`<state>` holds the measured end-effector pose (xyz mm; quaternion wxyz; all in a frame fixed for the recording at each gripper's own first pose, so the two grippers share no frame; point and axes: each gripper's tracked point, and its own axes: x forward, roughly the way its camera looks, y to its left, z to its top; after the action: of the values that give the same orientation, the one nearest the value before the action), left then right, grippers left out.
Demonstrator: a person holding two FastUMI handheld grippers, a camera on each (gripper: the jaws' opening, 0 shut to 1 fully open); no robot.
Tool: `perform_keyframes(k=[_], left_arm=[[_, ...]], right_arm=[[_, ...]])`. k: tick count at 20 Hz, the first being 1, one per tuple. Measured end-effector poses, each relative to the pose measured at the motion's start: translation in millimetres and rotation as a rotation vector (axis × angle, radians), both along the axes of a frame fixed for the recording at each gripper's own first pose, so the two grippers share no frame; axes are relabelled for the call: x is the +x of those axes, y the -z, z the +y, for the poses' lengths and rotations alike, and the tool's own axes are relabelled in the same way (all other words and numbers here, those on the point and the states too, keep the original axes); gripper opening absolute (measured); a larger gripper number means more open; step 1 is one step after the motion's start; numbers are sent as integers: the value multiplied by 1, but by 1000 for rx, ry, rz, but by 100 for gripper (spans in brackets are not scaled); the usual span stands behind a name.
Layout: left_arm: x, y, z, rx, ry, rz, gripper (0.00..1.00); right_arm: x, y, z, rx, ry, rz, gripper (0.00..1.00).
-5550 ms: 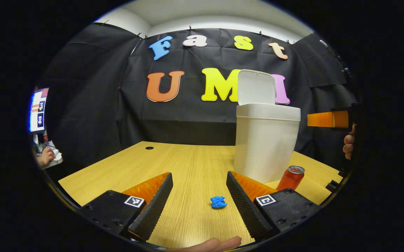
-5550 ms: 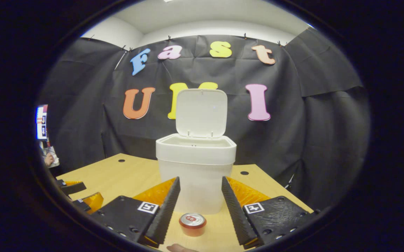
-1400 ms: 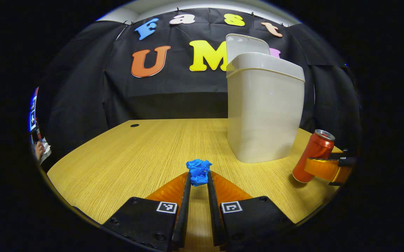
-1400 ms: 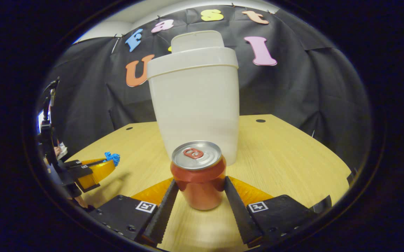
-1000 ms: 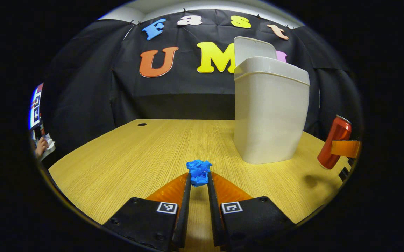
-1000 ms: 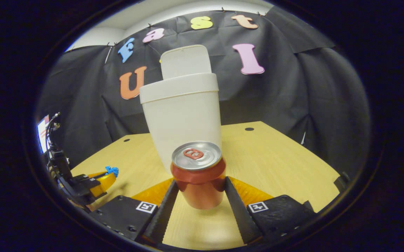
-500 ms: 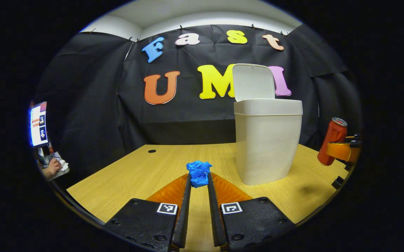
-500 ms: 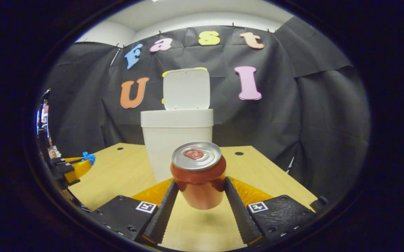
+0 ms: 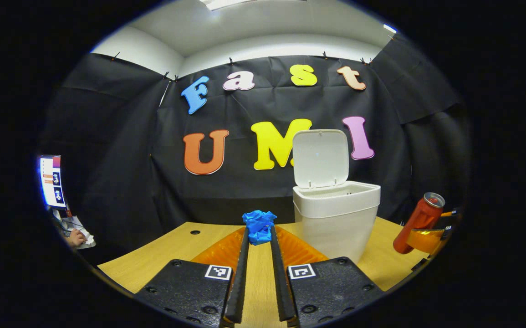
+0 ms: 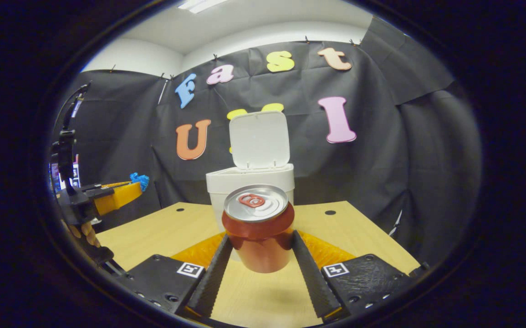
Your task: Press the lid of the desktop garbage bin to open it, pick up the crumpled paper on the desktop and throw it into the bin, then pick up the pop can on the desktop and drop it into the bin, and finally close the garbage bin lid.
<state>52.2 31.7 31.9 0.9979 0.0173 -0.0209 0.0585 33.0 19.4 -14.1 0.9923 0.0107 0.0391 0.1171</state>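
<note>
Wooden tabletop [image 9: 162,259] carried white bin [image 9: 335,218], lid [image 9: 321,158] up. Your left hand-held gripper [image 9: 258,234] pinched blue crumpled paper [image 9: 258,224] at fingertips, raised off tabletop, just left of bin. Your right hand-held gripper [image 10: 258,248] clamped red can [image 10: 257,228] upright, lifted before bin.

No readable text — markers, screen illegible.

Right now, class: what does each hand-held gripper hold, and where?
Left hand-held gripper: crumpled paper, pinched at the fingertips. Right hand-held gripper: pop can, by its sides.
</note>
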Motion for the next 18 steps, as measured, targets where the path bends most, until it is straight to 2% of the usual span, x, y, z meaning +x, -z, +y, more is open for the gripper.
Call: perform_keyframes(k=[2,5,8,10,14,18], left_arm=[[17,-10,-13,-16,8,0,31],[51,-30,-51,-35,68,5,31],[84,-59,-83,-12,124,-49,31],[104,-74,-101,6,158,-88,31],[139,-73,-129,17,153,-35,31],[166,-87,-142,-4,146,-56,31]], right_arm=[[-2,-7,-18,31,21,6,80],[-7,-13,-37,60,38,11,80],[-7,-14,-50,81,44,22,80],[-5,-25,-61,88,80,-15,80],[-15,-38,-64,48,92,-80,79],[-14,-49,-85,83,144,-120,80]])
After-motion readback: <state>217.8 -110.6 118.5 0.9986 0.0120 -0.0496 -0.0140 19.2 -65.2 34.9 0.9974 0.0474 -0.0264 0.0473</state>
